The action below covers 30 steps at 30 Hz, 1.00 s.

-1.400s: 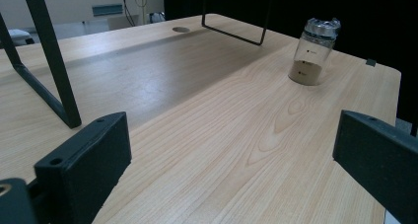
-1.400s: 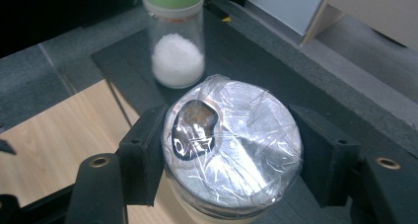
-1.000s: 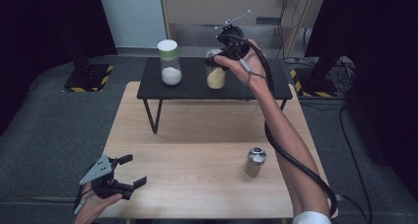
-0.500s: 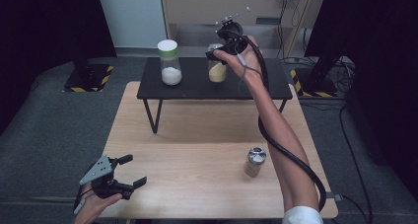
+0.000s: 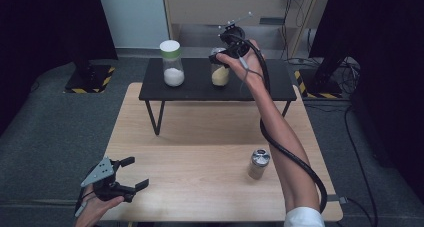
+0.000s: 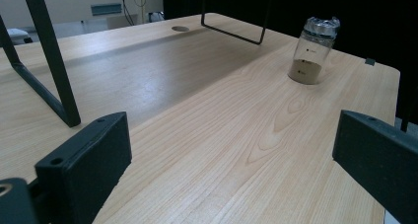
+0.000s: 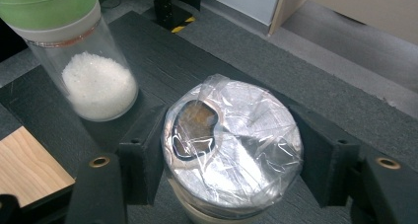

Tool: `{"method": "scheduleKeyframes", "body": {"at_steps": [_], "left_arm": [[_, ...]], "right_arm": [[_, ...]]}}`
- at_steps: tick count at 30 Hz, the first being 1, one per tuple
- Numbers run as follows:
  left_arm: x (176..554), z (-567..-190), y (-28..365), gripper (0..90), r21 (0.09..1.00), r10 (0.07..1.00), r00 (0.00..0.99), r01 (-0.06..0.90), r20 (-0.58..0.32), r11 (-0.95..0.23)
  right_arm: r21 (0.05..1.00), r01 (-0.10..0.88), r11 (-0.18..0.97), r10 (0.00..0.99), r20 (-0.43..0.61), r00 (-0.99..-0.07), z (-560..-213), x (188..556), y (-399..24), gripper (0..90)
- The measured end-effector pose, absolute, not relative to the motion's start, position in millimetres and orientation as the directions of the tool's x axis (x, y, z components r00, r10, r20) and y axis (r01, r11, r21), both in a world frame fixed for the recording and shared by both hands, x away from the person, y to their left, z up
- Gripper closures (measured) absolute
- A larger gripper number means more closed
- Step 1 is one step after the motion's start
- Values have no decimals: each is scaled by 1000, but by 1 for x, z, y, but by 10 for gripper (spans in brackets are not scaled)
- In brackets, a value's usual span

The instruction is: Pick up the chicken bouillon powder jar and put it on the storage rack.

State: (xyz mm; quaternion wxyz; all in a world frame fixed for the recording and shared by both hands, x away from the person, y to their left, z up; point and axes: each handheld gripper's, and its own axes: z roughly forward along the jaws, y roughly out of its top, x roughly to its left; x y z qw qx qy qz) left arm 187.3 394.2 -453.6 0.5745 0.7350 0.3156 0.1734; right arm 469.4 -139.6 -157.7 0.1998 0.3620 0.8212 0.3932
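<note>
On the far black raised shelf (image 5: 200, 89), right of the green-lidded clear jar of white grains (image 5: 172, 63), the right gripper (image 5: 223, 54) pinches the foil-capped glass jar of yellowish powder (image 7: 231, 145): the grasp step. Next comes a steady, upright lift. The left gripper (image 5: 129, 174) rests near-left, jaws spread.

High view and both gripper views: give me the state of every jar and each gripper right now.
Foil-topped jar: upright on the black shelf, yellowish powder inside, clamped at the lid.
Green-lidded jar: upright on the shelf, lid on, white granules inside, untouched.
Small jar: upright on the wooden table, capped, a little brown powder.
Right gripper: shut on the foil-topped jar.
Left gripper: open, holding nothing.
</note>
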Motion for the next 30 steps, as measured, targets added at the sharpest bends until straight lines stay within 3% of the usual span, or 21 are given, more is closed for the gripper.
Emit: {"method": "scheduleKeyframes", "body": {"at_steps": [30], "left_arm": [[187, -453, 394, 2, 954, 661, 743, 264, -105, -145]], "right_arm": [[796, 461, 394, 757, 4, -653, -172, 477, -150, 345]]}}
